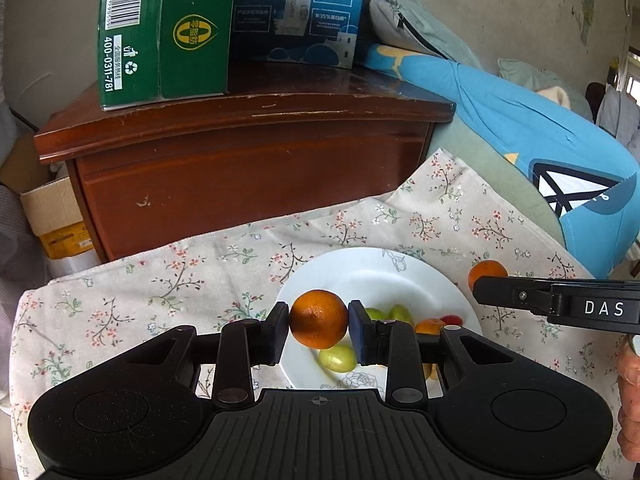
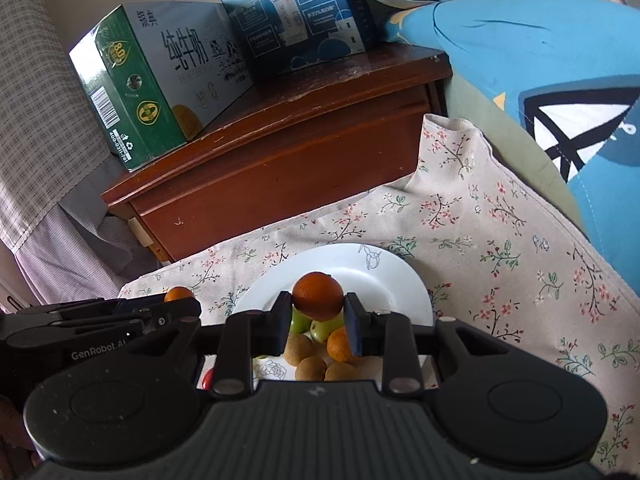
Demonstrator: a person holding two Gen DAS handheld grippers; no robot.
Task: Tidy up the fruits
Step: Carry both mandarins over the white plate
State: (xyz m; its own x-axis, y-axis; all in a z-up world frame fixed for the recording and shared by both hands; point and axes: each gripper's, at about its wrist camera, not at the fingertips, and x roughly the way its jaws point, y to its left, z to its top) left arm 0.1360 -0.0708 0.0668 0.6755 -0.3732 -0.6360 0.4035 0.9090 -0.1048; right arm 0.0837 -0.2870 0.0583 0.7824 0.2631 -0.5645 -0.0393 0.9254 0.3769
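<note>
Left gripper [image 1: 319,320] clamped on an orange [image 1: 319,319]; right gripper [image 2: 318,312] clamped on a second orange [image 2: 318,295]. Both hang over the white plate [image 1: 404,272], free space toward 12 o'clock; contact with the piled fruit is probably nil.

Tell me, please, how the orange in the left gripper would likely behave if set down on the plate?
The orange is round, so it would probably roll on the smooth plate unless nestled against the green fruit. It looks firm: the left gripper pinches it without visible denting. Its dimpled skin probably resists slipping.
</note>
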